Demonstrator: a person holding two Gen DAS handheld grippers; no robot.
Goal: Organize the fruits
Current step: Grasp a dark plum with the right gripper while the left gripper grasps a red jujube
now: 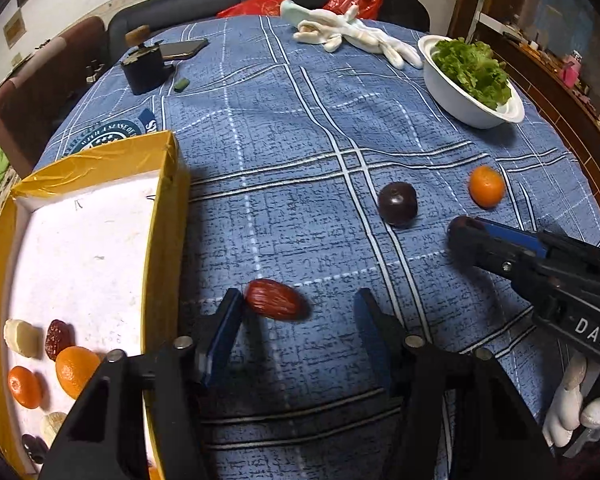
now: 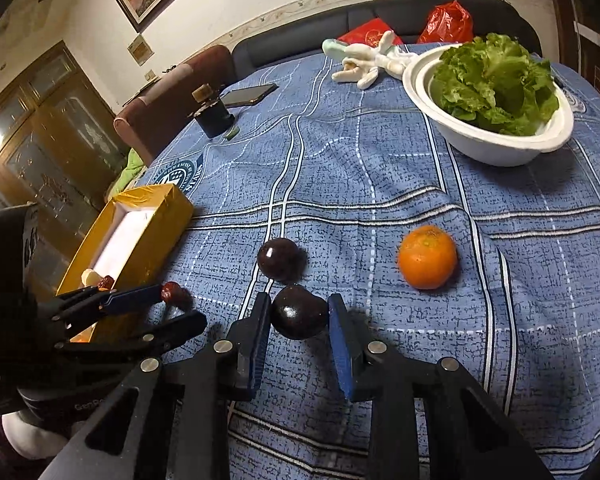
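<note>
Two hand-held grippers work over a bench draped in a blue plaid cloth [image 2: 380,168].

Left gripper [image 1: 296,304]: its fingers are spread, with a wrinkled red date [image 1: 275,299] lying on the cloth between them. The date touches the left finger [image 1: 224,320], while the right finger stands clear of it, so the date is not grasped.

Right gripper [image 2: 299,316]: its blue-padded fingers bracket a dark purple fruit [image 2: 299,312]. The left pad appears to touch the fruit; a thin gap seems to remain on the right, though the view is too close to be sure, so a firm grip cannot be confirmed.

Other fruit on the cloth: a second dark purple fruit [image 2: 279,258] lies just beyond the first, and an orange [image 2: 427,257] lies to its right, apart from both.

A yellow box [image 1: 168,208] with a white floor sits at the left edge of the bench. It holds two oranges [image 1: 76,370], a red date [image 1: 58,338], pale pieces [image 1: 20,338] and a dark fruit [image 1: 34,446].

At the far side stand a white bowl of lettuce [image 2: 496,136], white gloves [image 1: 352,34], a phone [image 1: 184,48] and a small dark device [image 1: 144,66].

A white-gloved hand [image 1: 576,408] holds the right gripper.
</note>
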